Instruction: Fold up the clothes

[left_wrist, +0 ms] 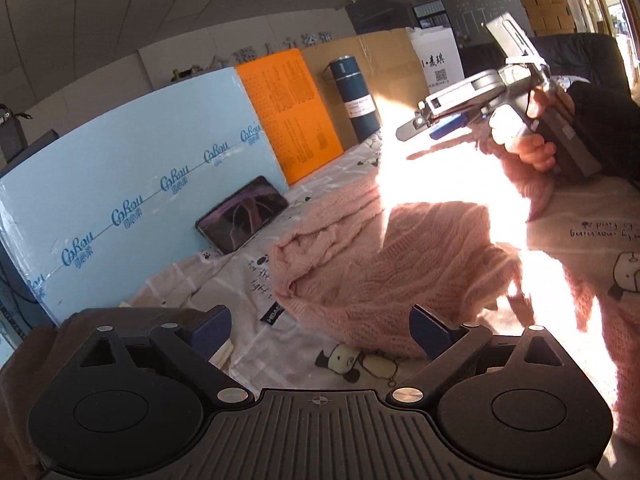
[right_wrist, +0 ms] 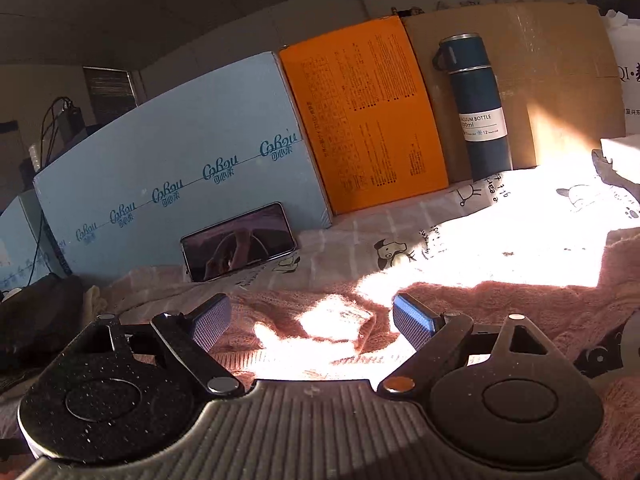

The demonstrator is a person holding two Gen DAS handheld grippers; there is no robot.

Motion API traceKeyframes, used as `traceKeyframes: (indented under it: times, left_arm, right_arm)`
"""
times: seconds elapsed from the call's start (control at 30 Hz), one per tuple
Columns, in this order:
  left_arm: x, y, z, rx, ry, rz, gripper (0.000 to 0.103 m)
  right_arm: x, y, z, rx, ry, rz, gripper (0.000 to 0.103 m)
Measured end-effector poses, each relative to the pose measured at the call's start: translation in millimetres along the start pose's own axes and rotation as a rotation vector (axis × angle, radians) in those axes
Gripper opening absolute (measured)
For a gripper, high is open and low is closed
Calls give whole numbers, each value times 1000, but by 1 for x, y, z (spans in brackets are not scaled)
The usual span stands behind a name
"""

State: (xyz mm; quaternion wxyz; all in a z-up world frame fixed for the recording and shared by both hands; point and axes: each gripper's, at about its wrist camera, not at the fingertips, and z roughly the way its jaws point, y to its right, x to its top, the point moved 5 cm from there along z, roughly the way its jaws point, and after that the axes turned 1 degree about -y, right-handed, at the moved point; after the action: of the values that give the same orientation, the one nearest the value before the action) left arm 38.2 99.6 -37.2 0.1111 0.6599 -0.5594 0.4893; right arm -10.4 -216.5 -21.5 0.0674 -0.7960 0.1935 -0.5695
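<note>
- Both our tongs stand spread with nothing pinched: left tongs (left_wrist: 320, 330), right tongs (right_wrist: 312, 322).
- Our pink cable-knit sweater (left_wrist: 360, 264) lies rumpled on the cartoon-printed sheet (left_wrist: 360, 364) covering the tabletop, just ahead of both tongs.
- Behind it, a phone (right_wrist: 239, 241) leans on a pale blue box (right_wrist: 172, 168).

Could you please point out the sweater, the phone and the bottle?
sweater (left_wrist: 360, 276), left wrist view, knit middle
phone (right_wrist: 240, 240), right wrist view, screen centre
bottle (right_wrist: 482, 120), right wrist view, white label
</note>
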Motion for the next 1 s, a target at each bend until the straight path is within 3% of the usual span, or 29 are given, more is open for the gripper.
traceKeyframes:
  times: [0.1,0.2,0.37,0.43,0.53,0.63,0.77,0.83,1.0]
  left_arm:
    - [-10,14,-8,-16,-89,114,98]
    - [-12,34,-10,-68,-121,248,98]
    - [-1,57,-3,-139,-43,361,98]
    - [6,64,-1,-224,19,351,98]
    - [15,60,7,-355,77,219,98]
    - [26,52,19,-392,111,80,98]
    - [45,42,39,-354,157,-59,98]
    - [50,38,54,-304,138,-111,98]
    - [58,27,85,-220,62,-246,98]
  right_arm:
    - [-7,-19,-24,75,-7,-48,91]
    - [-18,-36,-46,136,-19,-103,92]
    - [-35,-49,-78,173,-31,-142,95]
    - [-40,-47,-87,167,-40,-140,95]
    - [-46,-40,-100,150,-44,-128,95]
    - [-49,-31,-108,134,-37,-99,95]
    - [-51,-22,-116,146,-33,-39,95]
    - [-51,-19,-120,155,-32,-21,95]
    - [-55,-26,-131,274,-48,-17,95]
